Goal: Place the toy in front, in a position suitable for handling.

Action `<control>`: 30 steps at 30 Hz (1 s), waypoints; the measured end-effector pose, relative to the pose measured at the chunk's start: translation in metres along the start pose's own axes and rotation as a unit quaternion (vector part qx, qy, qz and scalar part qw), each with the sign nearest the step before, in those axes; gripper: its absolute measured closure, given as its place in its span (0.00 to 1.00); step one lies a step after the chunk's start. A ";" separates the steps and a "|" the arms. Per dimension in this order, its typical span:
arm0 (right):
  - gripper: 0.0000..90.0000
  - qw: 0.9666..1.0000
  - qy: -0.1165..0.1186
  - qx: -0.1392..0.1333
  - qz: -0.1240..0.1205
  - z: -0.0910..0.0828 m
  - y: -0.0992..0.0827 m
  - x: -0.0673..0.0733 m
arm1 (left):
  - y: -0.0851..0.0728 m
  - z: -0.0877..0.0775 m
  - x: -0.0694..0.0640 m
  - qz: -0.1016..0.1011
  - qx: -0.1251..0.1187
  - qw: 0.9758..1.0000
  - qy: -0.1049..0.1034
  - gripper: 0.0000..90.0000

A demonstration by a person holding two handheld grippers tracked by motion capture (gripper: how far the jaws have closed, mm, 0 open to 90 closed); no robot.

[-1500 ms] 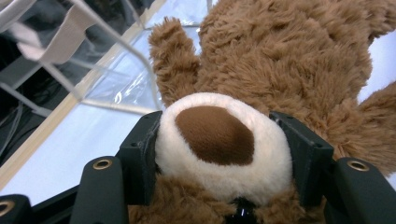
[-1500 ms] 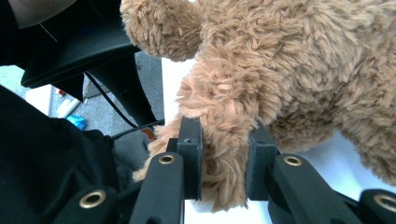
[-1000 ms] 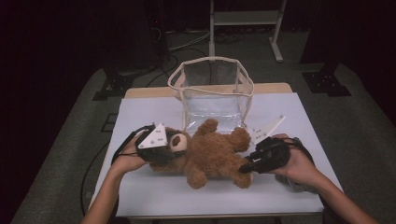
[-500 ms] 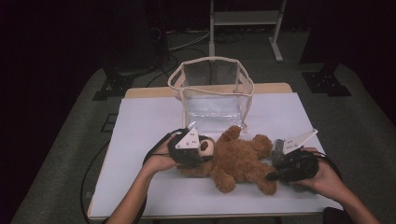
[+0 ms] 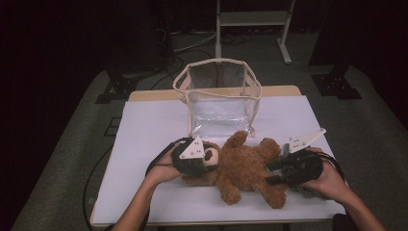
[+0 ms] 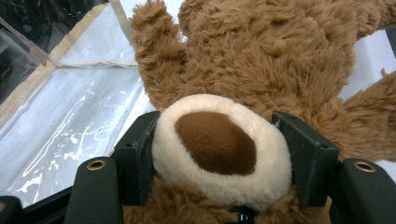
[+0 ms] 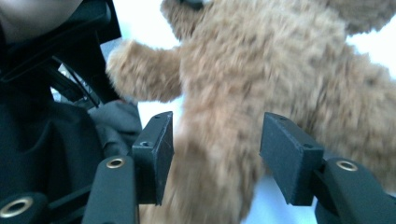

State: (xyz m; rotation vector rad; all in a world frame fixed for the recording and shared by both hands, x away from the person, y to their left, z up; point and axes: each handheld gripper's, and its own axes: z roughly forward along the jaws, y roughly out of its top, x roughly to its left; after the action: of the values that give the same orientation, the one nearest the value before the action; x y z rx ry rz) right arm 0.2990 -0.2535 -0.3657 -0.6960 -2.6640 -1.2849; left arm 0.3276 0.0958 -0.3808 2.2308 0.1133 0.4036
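A brown teddy bear (image 5: 245, 168) lies on its back on the white table (image 5: 149, 130), head to the left. My left gripper (image 5: 208, 161) is shut on its cream muzzle (image 6: 217, 144); the pads press both sides, though the jaws have just been opening slightly. My right gripper (image 5: 273, 173) is at the bear's right end. Its jaws have just been opening and now stand open around one leg (image 7: 210, 163), with a gap at each pad. In the left gripper view the bear's arm (image 6: 159, 60) points up. The bear's body (image 7: 280, 70) looks blurred in the right gripper view.
A clear plastic bag (image 5: 219, 96) with a tan rim stands open just behind the bear, and its wall (image 6: 70, 126) is close to the left jaw. Bare white table stretches to the left. The front edge (image 5: 216, 222) is near my forearms.
Both hands and the bear have shifted to the right and a little toward the table's front edge, then settled. The bear now lies on the table.
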 end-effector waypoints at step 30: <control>0.41 0.998 -0.037 -0.048 -0.029 0.035 -0.003 -0.014 | -0.007 -0.016 -0.003 -0.011 -0.018 1.000 -0.013 0.20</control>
State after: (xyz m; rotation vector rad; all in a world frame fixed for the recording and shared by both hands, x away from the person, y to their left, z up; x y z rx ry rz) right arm 0.3138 -0.2333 -0.3941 -0.6977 -2.7149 -1.4370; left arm 0.3198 0.1112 -0.3771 2.1973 0.1150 0.3611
